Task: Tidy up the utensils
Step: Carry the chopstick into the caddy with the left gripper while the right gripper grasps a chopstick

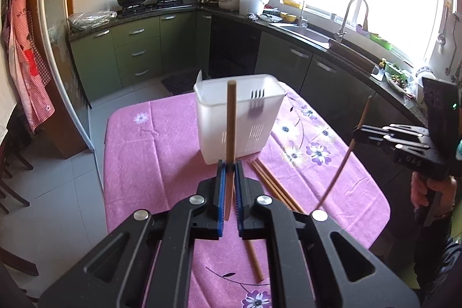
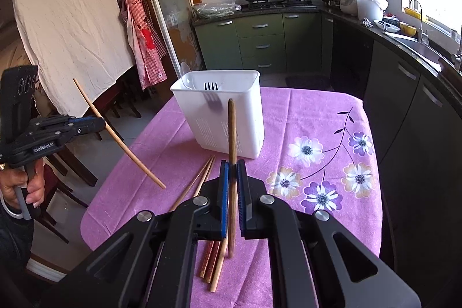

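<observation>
The worktop (image 1: 161, 134) carries a white holder (image 1: 239, 117); a black fork (image 1: 257, 93) stands inside. Before the holder, the left tool (image 1: 230, 168) is closed on one chopstick (image 1: 231, 120), pointing up. The right tool (image 2: 232, 166) grips another chopstick (image 2: 232, 132), also upright. Loose chopsticks (image 1: 271, 184) lie beside the holder.

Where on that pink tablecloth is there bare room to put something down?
Free: the cloth left of the white utensil holder, and the flowered stretch right of it. Crowded: the near middle, where loose chopsticks lie in front of the holder.
</observation>
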`<state>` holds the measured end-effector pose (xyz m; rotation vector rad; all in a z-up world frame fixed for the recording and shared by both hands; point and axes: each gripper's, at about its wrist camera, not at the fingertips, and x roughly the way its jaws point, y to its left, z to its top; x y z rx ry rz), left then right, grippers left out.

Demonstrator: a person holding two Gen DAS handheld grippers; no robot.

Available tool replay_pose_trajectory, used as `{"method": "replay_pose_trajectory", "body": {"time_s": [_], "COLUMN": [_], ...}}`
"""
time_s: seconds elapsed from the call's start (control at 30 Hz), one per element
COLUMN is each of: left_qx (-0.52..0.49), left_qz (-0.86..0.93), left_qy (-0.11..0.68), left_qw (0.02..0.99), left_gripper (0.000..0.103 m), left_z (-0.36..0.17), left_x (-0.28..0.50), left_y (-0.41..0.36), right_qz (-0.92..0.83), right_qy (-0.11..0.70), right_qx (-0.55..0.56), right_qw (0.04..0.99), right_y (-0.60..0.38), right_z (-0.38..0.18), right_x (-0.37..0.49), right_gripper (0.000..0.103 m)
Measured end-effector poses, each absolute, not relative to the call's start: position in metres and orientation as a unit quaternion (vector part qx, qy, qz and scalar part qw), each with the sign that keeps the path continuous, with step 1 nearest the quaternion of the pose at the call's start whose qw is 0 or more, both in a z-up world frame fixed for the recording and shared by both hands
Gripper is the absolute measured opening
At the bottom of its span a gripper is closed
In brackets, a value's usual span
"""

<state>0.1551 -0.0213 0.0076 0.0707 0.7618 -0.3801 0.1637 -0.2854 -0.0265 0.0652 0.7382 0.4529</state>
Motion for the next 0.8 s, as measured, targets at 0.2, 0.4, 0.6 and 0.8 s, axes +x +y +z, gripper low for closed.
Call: {"method": "replay_pose_trajectory", "body": {"time_s": [0.2, 0.4, 0.6, 0.8], "left_qx": [0.039, 0.053, 0.048, 0.039], "left_qz": [-0.206, -0.199, -0.171, -0.16], "left_qy": [0.339, 0.278, 0.252, 0.293], "left_qw": [0.917, 0.938, 0.951, 0.942], "left_gripper": [0.006, 0.006, 0.006, 0.006], "left_z": [0.061, 0.12, 0.136, 0.103], "left_x": [0.171, 0.191, 0.23, 0.274], "left_y": [-0.037, -0.052, -0.058, -0.061], "right_qz": [0.218, 0.22, 0.222, 0.226], "right_qy": [0.359, 0.357, 0.355, 0.357], "right_qx": [0.033, 0.038, 0.041, 0.042], "right_qw": [0.907, 0.907, 0.907, 0.905], "right_y": [-0.286, -0.29, -0.292, -0.295], "right_z": [-0.026, -0.028, -0.029, -0.028], "right_x": [0.17, 0.172, 0.172, 0.171], "right_gripper": [0.006, 0.006, 0.006, 0.006]}}
